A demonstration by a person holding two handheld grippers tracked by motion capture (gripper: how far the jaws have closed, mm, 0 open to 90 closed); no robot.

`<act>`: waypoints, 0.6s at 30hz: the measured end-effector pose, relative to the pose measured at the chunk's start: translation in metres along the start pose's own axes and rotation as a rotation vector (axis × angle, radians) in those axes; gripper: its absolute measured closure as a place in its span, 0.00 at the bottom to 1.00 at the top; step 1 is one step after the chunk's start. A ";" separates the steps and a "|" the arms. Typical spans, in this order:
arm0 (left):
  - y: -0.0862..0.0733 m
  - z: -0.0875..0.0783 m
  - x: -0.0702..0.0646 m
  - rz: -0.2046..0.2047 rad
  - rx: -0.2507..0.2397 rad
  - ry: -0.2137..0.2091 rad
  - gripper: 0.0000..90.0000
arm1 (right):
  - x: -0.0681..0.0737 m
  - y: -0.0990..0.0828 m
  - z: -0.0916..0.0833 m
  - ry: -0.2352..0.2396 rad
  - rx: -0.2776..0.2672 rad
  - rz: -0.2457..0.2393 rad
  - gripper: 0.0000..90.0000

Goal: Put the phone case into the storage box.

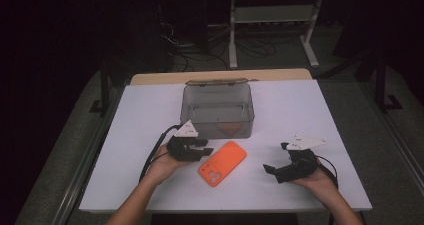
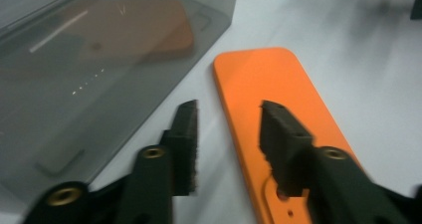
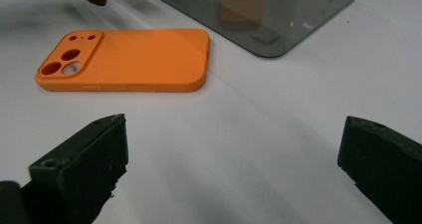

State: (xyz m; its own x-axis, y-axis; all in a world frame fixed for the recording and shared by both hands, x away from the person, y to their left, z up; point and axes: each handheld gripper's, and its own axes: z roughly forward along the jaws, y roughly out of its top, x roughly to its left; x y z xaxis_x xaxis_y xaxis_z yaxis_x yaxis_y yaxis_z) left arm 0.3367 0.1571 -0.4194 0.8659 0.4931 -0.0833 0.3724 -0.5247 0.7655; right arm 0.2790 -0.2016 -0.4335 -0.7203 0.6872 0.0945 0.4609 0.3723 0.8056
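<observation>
Between left claw (image 2: 226,144) jaws: edge of flat orange rubbery phone case (image 2: 278,114) on white counter (image 1: 140,130), jaws apart, not pressing. Right claw (image 3: 231,169) wide open, case ahead.

Orange phone case (image 1: 222,163); smoky grey box (image 1: 218,109); table (image 1: 150,115) probably white.

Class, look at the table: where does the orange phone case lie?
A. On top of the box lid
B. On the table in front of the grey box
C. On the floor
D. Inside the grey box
B: the orange phone case lies flat on the table, just outside the grey box.
</observation>
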 end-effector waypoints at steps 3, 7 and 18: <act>0.003 0.005 0.001 -0.010 -0.002 -0.009 0.82 | 0.000 0.000 0.000 0.001 0.000 0.001 0.00; 0.007 0.016 0.002 -0.004 0.011 0.001 1.00 | 0.000 0.000 0.000 0.000 0.000 0.004 0.00; 0.010 0.037 0.004 0.012 0.023 0.032 1.00 | 0.000 0.000 0.000 0.002 -0.001 0.000 0.00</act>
State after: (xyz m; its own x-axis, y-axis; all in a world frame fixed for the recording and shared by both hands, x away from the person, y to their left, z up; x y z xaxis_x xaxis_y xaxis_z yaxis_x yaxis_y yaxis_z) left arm 0.3565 0.1283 -0.4364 0.8592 0.5088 -0.0532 0.3699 -0.5460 0.7517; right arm 0.2789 -0.2021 -0.4334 -0.7209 0.6863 0.0957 0.4607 0.3715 0.8060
